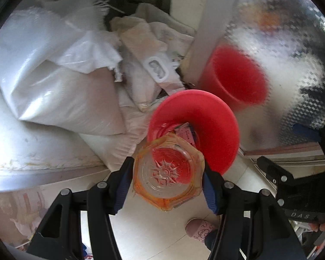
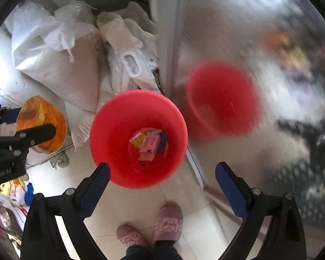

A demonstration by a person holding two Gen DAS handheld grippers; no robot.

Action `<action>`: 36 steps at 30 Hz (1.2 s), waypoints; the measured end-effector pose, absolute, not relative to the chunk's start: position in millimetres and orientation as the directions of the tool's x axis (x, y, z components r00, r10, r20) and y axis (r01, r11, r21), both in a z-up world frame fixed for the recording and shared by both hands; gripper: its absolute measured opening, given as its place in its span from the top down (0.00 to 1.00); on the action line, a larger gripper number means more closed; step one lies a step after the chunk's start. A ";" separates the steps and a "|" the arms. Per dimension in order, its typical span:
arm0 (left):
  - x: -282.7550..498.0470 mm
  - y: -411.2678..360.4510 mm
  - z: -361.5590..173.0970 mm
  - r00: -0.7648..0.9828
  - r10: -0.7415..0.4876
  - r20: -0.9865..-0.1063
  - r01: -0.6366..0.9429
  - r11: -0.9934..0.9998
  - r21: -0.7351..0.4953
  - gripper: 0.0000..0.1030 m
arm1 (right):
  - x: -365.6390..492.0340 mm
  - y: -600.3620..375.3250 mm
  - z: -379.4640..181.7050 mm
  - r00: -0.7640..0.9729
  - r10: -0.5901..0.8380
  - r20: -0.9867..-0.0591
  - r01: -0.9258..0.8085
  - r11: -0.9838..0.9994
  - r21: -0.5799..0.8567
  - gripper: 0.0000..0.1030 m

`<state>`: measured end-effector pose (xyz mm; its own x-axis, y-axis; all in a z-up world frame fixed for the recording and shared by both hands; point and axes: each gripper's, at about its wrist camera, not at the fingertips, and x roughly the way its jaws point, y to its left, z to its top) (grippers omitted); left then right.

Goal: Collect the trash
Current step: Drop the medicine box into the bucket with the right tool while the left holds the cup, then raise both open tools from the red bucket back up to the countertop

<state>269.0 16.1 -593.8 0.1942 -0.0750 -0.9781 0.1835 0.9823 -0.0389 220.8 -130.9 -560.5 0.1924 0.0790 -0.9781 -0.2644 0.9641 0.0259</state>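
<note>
A red trash bin (image 2: 119, 117) stands on the pale tiled floor, with a pink wrapper (image 2: 150, 146) and a yellow one (image 2: 137, 139) at its bottom. My right gripper (image 2: 162, 166) hangs above the bin, pointing down, its jaws wide open with nothing between them. My left gripper (image 1: 168, 173) is shut on an orange-tinted glass dish (image 1: 169, 173), gripped by its sides just beside the bin (image 1: 205, 117). In the right wrist view the dish (image 2: 43, 125) and the left gripper (image 2: 32, 134) show at the left. The right gripper's body (image 1: 292, 184) shows at the right of the left wrist view.
White woven sacks (image 1: 60, 91) and crumpled bags (image 2: 130, 65) are piled behind the bin. A textured glass panel (image 2: 270, 86) on the right reflects the bin. A person's pink slippers (image 2: 168, 223) stand on the tiles below. A white round surface (image 1: 21, 147) lies at the left.
</note>
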 end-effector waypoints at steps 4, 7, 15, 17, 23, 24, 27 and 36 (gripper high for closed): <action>273.9 2.9 -598.0 0.176 -0.104 -0.979 0.217 0.974 -0.064 0.45 | 220.1 -139.3 -562.7 0.189 0.062 -0.980 -0.224 0.974 0.019 0.06; 276.1 -5.7 -598.9 0.174 -0.128 -0.976 0.240 0.967 -0.084 0.45 | 220.5 -146.0 -561.5 0.191 0.054 -0.980 -0.198 0.980 0.015 0.06; 280.9 -12.1 -596.1 0.155 -0.140 -0.978 0.241 0.965 -0.100 0.44 | 222.8 -156.6 -553.9 0.185 0.057 -0.981 -0.152 0.988 0.029 0.06; 278.9 -11.4 -592.8 0.167 -0.138 -0.976 0.239 0.966 -0.096 0.44 | 220.3 -157.1 -551.0 0.190 0.061 -0.980 -0.157 0.987 0.031 0.06; 273.4 -7.4 -581.6 0.191 -0.143 -0.971 0.238 0.967 -0.096 0.23 | 216.6 -155.2 -541.9 0.198 0.064 -0.978 -0.176 0.984 0.029 0.06; 272.8 -6.0 -579.6 0.196 -0.147 -0.970 0.236 0.967 -0.099 0.20 | 216.6 -154.7 -540.1 0.202 0.066 -0.977 -0.181 0.983 0.029 0.06; 269.6 -3.4 -574.5 0.185 -0.174 -0.967 0.228 0.965 -0.130 0.18 | 215.5 -153.7 -533.5 0.215 0.075 -0.974 -0.198 0.980 0.032 0.06; 247.1 2.3 -544.1 0.219 -0.076 -0.973 0.216 0.976 -0.028 0.17 | 209.8 -145.6 -504.0 0.267 0.104 -0.958 -0.239 0.970 0.039 0.06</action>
